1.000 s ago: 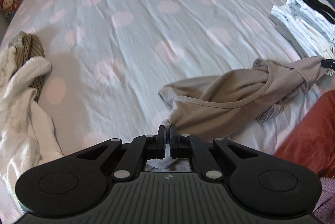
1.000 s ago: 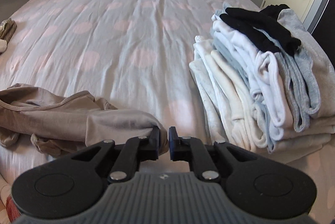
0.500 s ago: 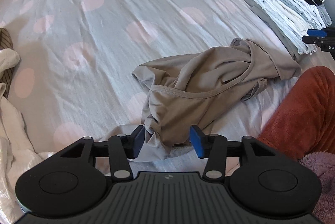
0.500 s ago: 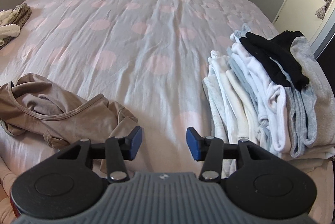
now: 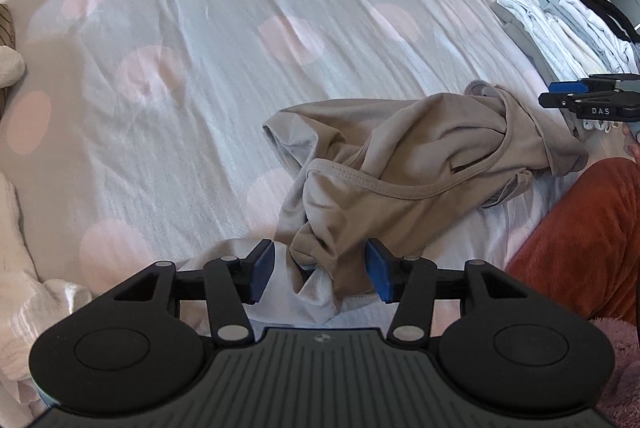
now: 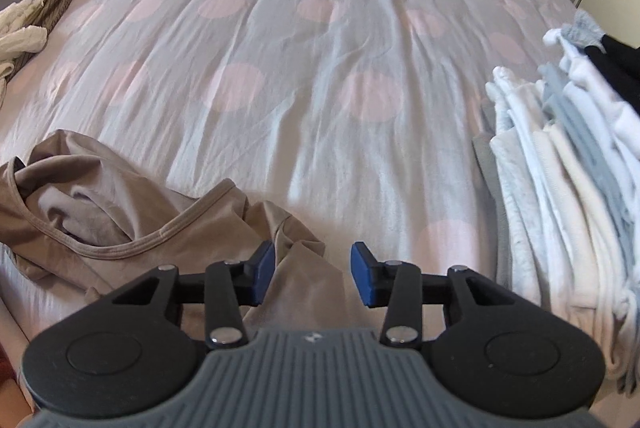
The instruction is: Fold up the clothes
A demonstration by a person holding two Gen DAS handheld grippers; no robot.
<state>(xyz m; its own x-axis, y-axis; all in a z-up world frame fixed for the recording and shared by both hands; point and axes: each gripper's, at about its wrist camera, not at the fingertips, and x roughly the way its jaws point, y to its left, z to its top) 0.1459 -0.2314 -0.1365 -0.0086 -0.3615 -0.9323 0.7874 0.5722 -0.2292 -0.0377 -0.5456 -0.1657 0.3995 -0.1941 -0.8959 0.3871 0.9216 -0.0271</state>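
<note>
A bed sheet (image 5: 248, 75), pale with pink dots and creased, fills both views (image 6: 320, 75). At its right side stands a stack of folded clothes (image 6: 560, 187), whites, creams and greys with a black piece on top; the left wrist view shows the same stack at the far right (image 5: 560, 27). On the far left edge lies a heap of unfolded laundry (image 6: 28, 23), white cloth over a striped brown piece, and white cloth also runs down the left border of the left wrist view (image 5: 16, 268).

The beige top (image 5: 420, 163) lies crumpled on the near part of the sheet, its stitched neckline showing, between the two grippers. A rust-red sleeve or leg of the person (image 5: 580, 244) sits at the near right.

The left gripper (image 5: 320, 274) has its blue-padded fingers (image 5: 262, 270) spread wide, a bunched end of the top lying between them without being pinched. The right gripper (image 6: 312, 276) is likewise spread apart, its left pad just beside a fold of the top (image 6: 132, 224); it also shows at the right edge of the left wrist view (image 5: 588, 99), beyond the far end of the garment.
</note>
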